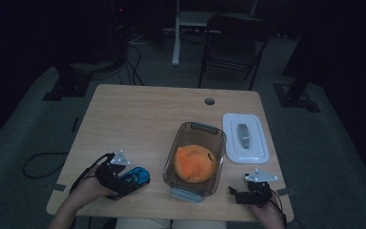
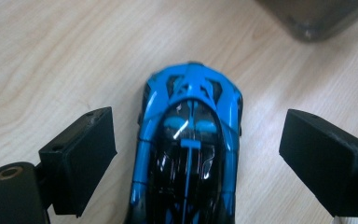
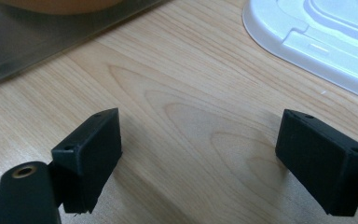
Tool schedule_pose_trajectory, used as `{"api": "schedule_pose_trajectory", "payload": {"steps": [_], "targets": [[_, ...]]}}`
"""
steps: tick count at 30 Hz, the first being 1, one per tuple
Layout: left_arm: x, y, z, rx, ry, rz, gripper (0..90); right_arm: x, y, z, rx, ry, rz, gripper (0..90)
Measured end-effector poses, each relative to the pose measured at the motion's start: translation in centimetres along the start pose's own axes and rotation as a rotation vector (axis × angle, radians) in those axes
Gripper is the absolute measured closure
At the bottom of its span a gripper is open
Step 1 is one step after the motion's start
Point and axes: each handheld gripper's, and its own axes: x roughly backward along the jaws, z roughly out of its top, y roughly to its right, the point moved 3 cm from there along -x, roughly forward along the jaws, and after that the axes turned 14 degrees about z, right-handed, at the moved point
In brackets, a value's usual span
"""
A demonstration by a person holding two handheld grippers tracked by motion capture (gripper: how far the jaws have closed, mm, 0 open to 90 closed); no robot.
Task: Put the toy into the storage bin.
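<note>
1. Left gripper was found low at the near-left part of the table, its jaws spread to either side of a blue toy car. Neither pad touched the car's flanks, and bare wood showed in the gap on each side. The grip was therefore released, not holding.

2. The blue toy car lay flat on the table, lengthwise between the jaws, nose pointing away from the hand. That alignment suits a side-on pinch across the body, should one be intended.

3. Right gripper rested at the near-right corner, jaws wide with nothing but tabletop between them. It appeared parked clear of the work.

4. Just beyond the car stood a clear container holding an orange fruit. It was lidless, presumably so that items could go in.

5. The white lid lay flat to the right of the container, close by but apart from it, its latch handle upward.

6. A small round hole marked the table's far edge.
</note>
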Motion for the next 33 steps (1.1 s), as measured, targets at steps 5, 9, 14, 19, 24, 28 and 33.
{"api": "schedule_pose_trajectory", "payload": {"steps": [5,9,14,19,24,28,33], "targets": [[-0.9,0.1,-0.8,-0.007,-0.027,-0.016,11.4,0.0,0.0,0.0,0.0,0.0,0.0,13.9],[-1.8,0.1,-1.3,-0.01,-0.049,-0.022,11.4,0.0,0.0,0.0,0.0,0.0,0.0,13.9],[-2.5,0.3,-1.8,-0.035,-0.071,-0.011,13.0,0.0,0.0,0.0,0.0,0.0,0.0,13.9],[-2.8,0.3,-2.1,-0.053,-0.085,-0.005,14.6,0.0,0.0,0.0,0.0,0.0,0.0,13.9],[-3.0,0.6,-2.1,-0.074,-0.092,0.002,15.2,0.0,0.0,0.0,-0.001,0.0,0.0,13.9],[-2.8,0.6,-2.0,-0.087,-0.084,0.013,25.6,0.0,0.0,0.0,-0.003,0.0,-0.001,13.9],[-2.7,0.5,-2.0,-0.069,-0.094,0.005,26.0,0.0,0.0,0.0,-0.003,0.0,-0.001,13.9]]}}
